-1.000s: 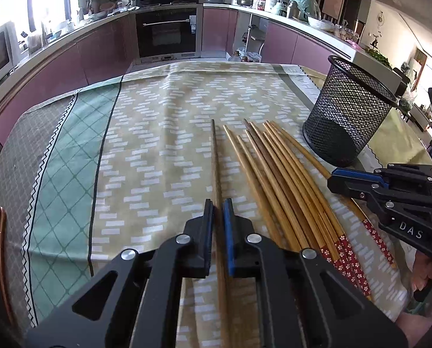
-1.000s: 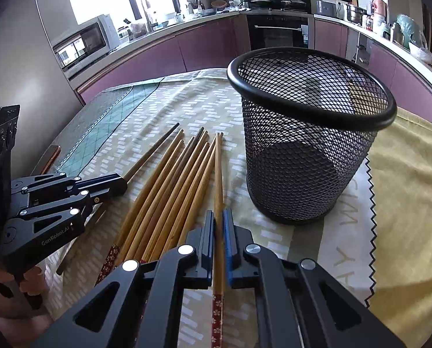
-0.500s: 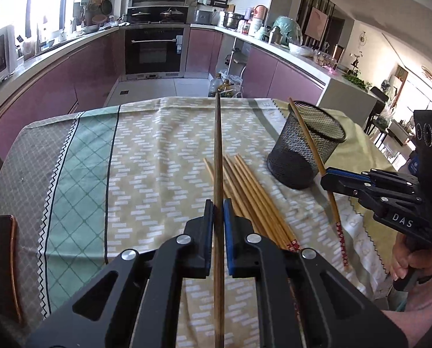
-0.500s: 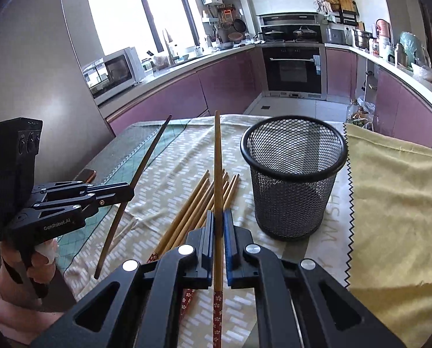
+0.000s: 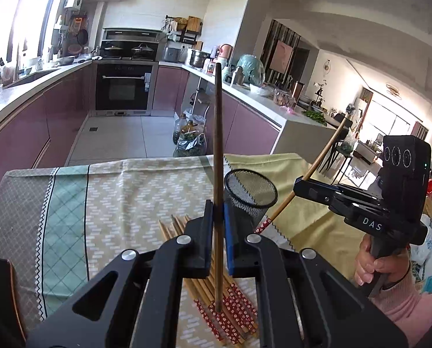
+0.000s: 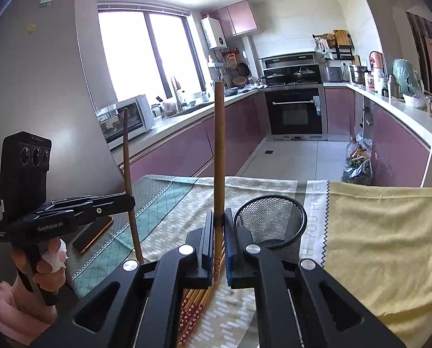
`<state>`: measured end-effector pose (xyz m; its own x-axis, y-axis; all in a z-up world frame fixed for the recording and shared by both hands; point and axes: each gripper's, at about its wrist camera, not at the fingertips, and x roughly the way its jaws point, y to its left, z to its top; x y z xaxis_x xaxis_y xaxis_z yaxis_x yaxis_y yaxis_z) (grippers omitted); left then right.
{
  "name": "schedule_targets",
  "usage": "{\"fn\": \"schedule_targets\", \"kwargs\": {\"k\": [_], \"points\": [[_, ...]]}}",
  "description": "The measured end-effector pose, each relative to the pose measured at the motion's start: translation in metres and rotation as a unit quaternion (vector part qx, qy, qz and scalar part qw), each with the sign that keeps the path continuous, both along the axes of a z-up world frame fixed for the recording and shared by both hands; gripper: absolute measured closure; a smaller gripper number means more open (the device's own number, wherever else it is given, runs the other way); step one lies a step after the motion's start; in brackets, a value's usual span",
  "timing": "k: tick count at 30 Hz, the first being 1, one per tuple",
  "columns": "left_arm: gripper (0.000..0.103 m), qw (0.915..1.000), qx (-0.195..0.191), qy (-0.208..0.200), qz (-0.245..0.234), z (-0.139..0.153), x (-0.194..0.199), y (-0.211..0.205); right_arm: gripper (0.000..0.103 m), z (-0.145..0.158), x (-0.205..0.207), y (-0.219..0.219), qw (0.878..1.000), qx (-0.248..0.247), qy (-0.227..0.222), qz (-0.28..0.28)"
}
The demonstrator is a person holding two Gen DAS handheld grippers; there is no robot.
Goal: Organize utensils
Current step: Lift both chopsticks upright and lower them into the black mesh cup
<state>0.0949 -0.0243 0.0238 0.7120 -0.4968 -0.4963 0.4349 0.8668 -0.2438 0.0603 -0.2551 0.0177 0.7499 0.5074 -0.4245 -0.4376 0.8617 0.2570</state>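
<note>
Home kitchen, oven (image 5: 124,91), microwave (image 6: 127,120), likely sink

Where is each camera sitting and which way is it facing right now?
Left wrist: on the left gripper, facing the oven wall; shows its dark chopstick, right gripper and hand.
Right wrist: on the right gripper, facing window and oven; shows its chopstick, left gripper.
Shared: mesh holder, chopstick pile.

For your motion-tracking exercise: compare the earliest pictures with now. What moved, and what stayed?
Both grippers lifted their clamped chopsticks off the cloth: left gripper raised the dark chopstick, right gripper the light chopstick. The mesh cup and remaining chopsticks stayed put.
</note>
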Motion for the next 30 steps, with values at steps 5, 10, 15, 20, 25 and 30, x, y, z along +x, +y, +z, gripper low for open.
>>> {"fn": "schedule_targets", "kwargs": {"k": [5,10,15,20,25,30], "points": [[0.095,0.9993,-0.019,-0.033,-0.003,0.027,0.011,-0.013,0.098,0.026,0.005,-0.011,1.000,-0.002,-0.029,-0.004],[0.095,0.9976,-0.033,-0.061,-0.005,0.051,0.027,-0.031,0.098,0.049,0.013,-0.024,0.998,-0.004,-0.058,-0.017],[0.095,0.9963,-0.043,-0.074,0.000,0.062,0.050,-0.052,0.098,0.057,0.030,-0.037,0.997,-0.003,-0.065,-0.034],[0.095,0.9958,-0.044,-0.080,0.007,0.058,0.073,-0.072,0.098,0.045,0.053,-0.040,0.998,-0.016,-0.044,-0.041],[0.095,0.9974,-0.025,-0.067,0.012,0.033,0.094,-0.090,0.098,0.024,0.074,-0.038,0.999,-0.029,-0.003,-0.037],[0.095,0.9996,0.002,-0.027,-0.001,-0.006,0.111,-0.101,0.098,0.003,0.091,-0.034,0.998,-0.046,0.045,-0.027]]}}
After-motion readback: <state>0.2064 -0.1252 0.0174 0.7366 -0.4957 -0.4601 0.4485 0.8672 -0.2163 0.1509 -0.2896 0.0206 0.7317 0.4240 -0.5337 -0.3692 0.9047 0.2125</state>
